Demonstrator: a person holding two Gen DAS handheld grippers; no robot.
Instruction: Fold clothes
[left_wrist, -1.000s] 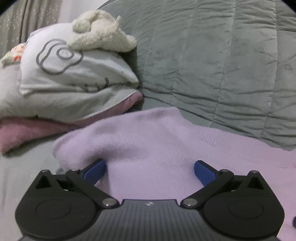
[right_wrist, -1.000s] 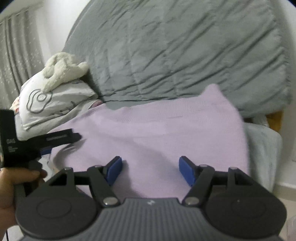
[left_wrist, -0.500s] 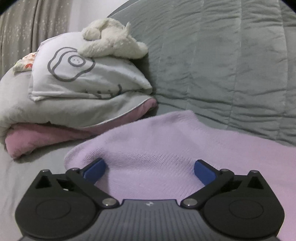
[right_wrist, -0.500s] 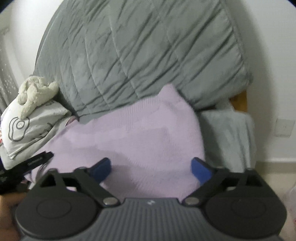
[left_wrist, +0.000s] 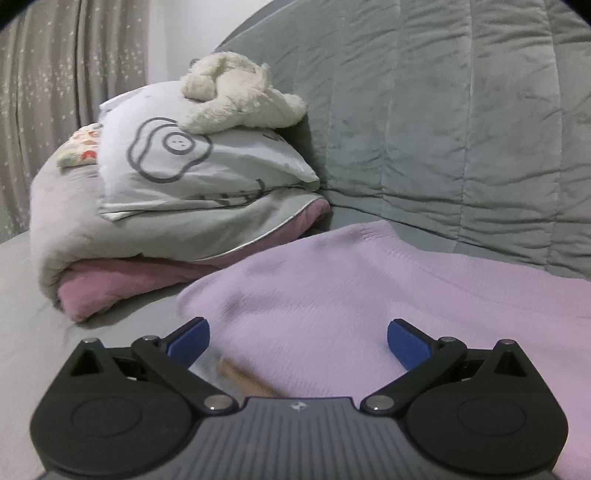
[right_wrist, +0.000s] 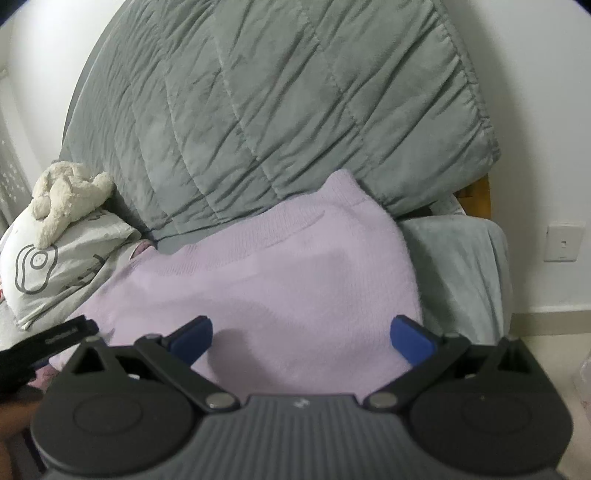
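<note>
Both grippers stand spread wide above the lilac sweater (right_wrist: 280, 280): the left gripper (left_wrist: 297, 338) and the right gripper (right_wrist: 301, 334), whose jaws have just been opening, pinch nothing. It lies flat on the bed, beside a pile of bedding (left_wrist: 177, 206) topped by a plush toy (left_wrist: 236, 92).

- A big grey quilted duvet (right_wrist: 280, 110) is heaped up against the plain white wall (right_wrist: 535, 92).
- A white wall socket (right_wrist: 564, 242) sits low on that wall, above a white skirting board (right_wrist: 554, 308) and pale floor (right_wrist: 546, 328).
- Far left, a grey curtain dotted with small white stars (left_wrist: 66, 92) hangs down.
- A wooden bed frame corner (right_wrist: 478, 199) peeks from under the duvet.
- Light is soft and dim.
</note>
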